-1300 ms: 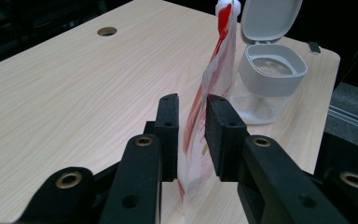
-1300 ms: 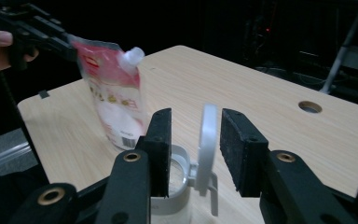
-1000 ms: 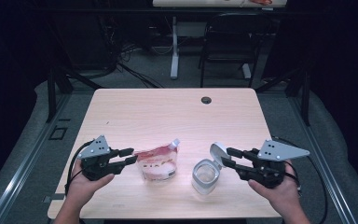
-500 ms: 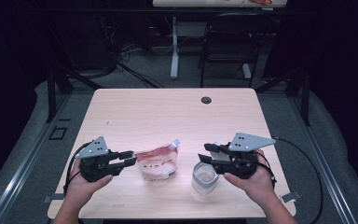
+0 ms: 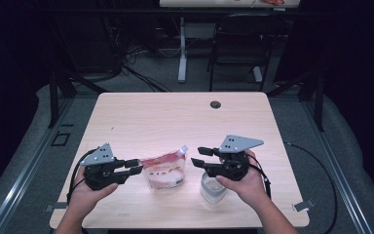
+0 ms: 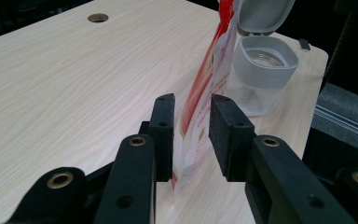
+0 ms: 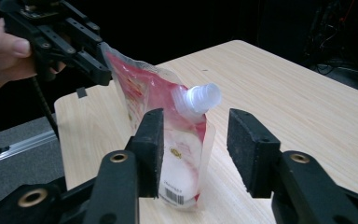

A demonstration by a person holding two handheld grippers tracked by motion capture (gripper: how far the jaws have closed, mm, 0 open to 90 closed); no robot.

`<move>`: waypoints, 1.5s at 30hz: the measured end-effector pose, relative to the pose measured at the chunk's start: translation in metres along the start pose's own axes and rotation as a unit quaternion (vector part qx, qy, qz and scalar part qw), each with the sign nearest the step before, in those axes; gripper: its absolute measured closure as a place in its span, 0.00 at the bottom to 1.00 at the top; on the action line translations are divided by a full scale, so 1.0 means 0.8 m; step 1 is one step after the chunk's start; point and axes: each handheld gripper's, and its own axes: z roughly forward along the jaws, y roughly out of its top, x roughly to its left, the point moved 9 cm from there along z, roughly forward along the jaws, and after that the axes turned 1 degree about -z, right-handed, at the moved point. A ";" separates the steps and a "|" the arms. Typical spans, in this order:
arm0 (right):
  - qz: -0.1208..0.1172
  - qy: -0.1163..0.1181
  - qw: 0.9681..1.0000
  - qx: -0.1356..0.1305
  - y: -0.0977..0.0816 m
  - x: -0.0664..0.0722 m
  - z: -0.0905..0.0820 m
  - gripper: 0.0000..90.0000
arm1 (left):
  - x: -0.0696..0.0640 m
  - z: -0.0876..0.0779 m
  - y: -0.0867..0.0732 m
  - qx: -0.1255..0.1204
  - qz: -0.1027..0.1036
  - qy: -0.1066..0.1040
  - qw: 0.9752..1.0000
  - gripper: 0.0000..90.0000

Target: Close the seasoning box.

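upright on the desk (image 5: 141, 117) stands the red-and-white spout pouch (image 5: 164, 171) — its left edge sits between the jaws of the left claw (image 5: 135, 165), which have just been closing without visibly pressing it. the right claw (image 5: 198, 156) gapes wide just beside the spout (image 7: 197, 99), above the clear jar (image 5: 212, 189).

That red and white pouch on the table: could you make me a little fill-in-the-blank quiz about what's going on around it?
1. The pouch stands upright on a ____ table.
2. The left gripper has the pouch's ____ edge between its jaws.
3. The right gripper faces the pouch's white ____.
4. The clear container beside the pouch has its hinged lid ____.

Missing words: wooden; side; spout; open
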 end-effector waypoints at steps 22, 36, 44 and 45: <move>0.010 0.001 1.000 0.010 0.000 -0.002 0.043 0.64 | 0.001 0.000 -0.004 0.002 0.000 -0.003 1.000 0.93; 0.007 0.006 1.000 -0.003 0.001 0.010 0.032 0.70 | 0.011 0.003 0.000 -0.006 -0.004 0.025 1.000 0.99; 0.012 0.011 1.000 0.003 -0.004 0.017 0.026 0.72 | 0.020 0.008 0.002 -0.020 -0.017 0.018 1.000 0.99; 0.012 0.012 1.000 0.004 -0.004 0.018 0.025 0.72 | 0.020 0.008 0.002 -0.021 -0.017 0.017 0.999 0.99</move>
